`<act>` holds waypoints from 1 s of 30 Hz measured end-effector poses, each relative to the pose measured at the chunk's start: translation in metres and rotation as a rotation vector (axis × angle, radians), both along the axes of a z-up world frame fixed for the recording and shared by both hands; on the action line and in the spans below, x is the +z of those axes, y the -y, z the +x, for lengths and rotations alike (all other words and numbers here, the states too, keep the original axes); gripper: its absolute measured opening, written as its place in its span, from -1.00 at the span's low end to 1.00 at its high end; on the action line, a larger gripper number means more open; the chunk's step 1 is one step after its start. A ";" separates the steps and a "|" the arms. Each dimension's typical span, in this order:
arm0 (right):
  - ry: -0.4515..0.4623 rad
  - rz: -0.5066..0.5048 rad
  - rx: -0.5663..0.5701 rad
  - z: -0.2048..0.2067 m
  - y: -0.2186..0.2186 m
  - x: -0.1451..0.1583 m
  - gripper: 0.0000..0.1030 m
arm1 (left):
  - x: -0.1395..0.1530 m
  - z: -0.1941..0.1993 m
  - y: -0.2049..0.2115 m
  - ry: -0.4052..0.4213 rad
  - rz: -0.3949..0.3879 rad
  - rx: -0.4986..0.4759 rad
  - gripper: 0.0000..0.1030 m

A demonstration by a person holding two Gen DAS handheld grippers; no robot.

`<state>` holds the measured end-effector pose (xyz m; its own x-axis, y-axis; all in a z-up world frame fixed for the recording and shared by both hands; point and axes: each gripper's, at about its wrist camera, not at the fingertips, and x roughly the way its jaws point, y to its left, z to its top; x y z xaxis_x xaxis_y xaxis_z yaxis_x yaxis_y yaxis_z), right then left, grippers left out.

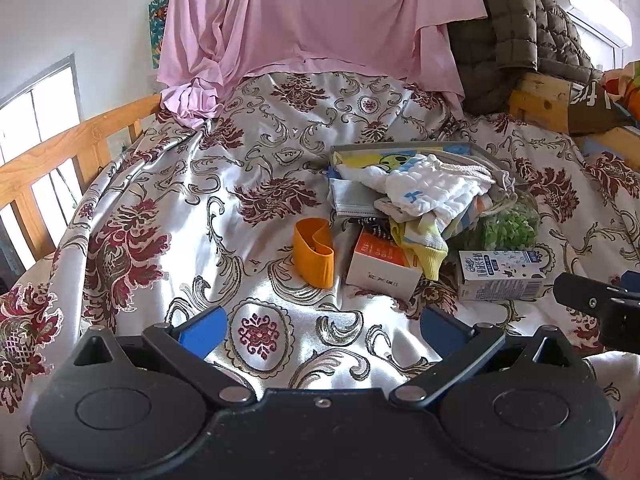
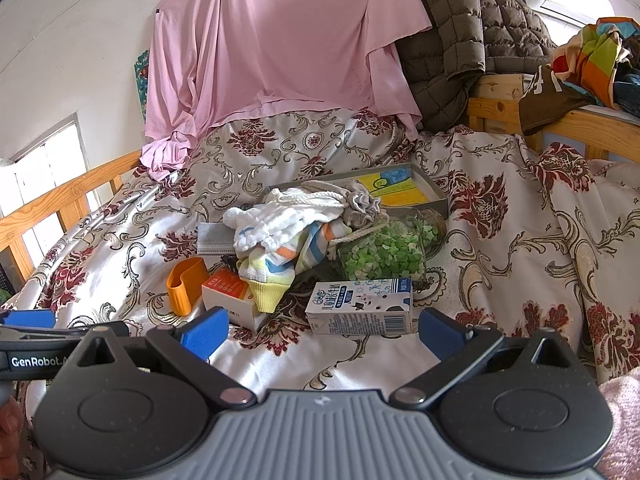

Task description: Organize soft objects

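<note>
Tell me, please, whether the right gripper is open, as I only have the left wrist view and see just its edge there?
Observer: Yes, the right gripper is open and holds nothing.
Operator: Thank you. What lies ahead of it?
Observer: The milk carton lies on its side just beyond the open fingers.
Operator: And is the green stuff behind it in a bag?
Observer: No, it is in a clear jar that lies on its side.
</note>
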<state>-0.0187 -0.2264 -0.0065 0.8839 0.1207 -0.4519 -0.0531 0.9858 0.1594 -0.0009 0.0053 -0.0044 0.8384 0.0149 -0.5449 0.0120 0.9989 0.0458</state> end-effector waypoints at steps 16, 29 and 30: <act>-0.001 0.001 0.000 0.000 0.000 0.000 0.99 | 0.000 0.000 0.000 0.000 0.004 0.001 0.99; -0.002 0.002 0.000 0.000 0.000 0.000 0.99 | -0.001 -0.002 -0.001 -0.003 0.012 0.001 0.99; -0.002 0.002 0.000 0.000 0.000 0.000 0.99 | -0.001 -0.002 -0.001 -0.003 0.012 0.002 0.99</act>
